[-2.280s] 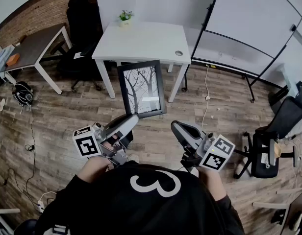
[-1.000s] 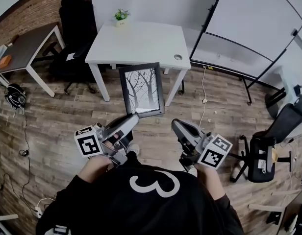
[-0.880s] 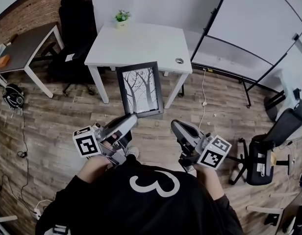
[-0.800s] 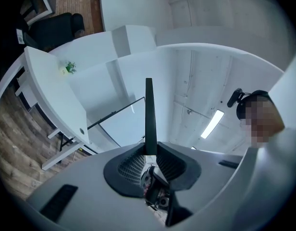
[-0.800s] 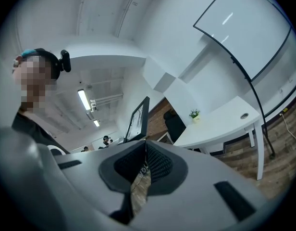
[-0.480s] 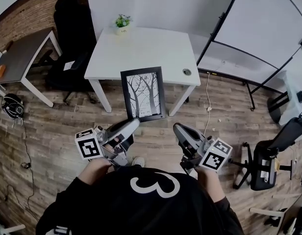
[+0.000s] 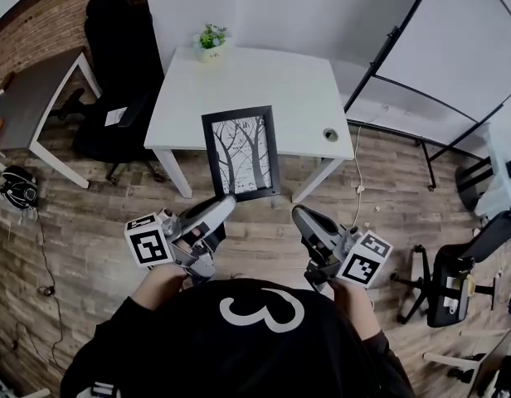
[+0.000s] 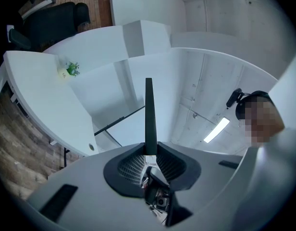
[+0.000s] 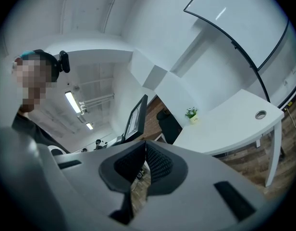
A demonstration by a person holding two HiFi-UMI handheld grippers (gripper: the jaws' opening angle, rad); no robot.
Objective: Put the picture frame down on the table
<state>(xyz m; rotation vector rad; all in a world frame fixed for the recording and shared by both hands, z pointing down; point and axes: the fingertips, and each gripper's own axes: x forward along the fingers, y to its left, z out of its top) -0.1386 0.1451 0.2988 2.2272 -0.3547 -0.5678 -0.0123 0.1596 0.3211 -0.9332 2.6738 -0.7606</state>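
Observation:
The black picture frame [image 7: 239, 152], showing bare trees, stands upright in the air over the front edge of the white table [image 7: 255, 77]. My left gripper [image 7: 228, 201] is shut on its bottom edge. In the left gripper view the frame [image 8: 148, 112] appears edge-on, rising from between the jaws of the left gripper [image 8: 149, 150]. My right gripper [image 7: 295, 212] hovers to the right of the frame, shut with nothing in it. In the right gripper view the frame [image 9: 137, 117] stands to the left beyond the right gripper [image 9: 144, 146].
A small potted plant [image 7: 210, 39] sits at the table's back left, and a cable hole [image 7: 328, 134] at its front right corner. A black office chair [image 7: 114, 52] and a grey table [image 7: 31, 98] are at left. A whiteboard [image 7: 463, 48] and another chair [image 7: 455, 280] are at right.
I have come closer to the white table. The frame, still held by the left gripper, now overlaps the table's front edge instead of hanging before its legs.

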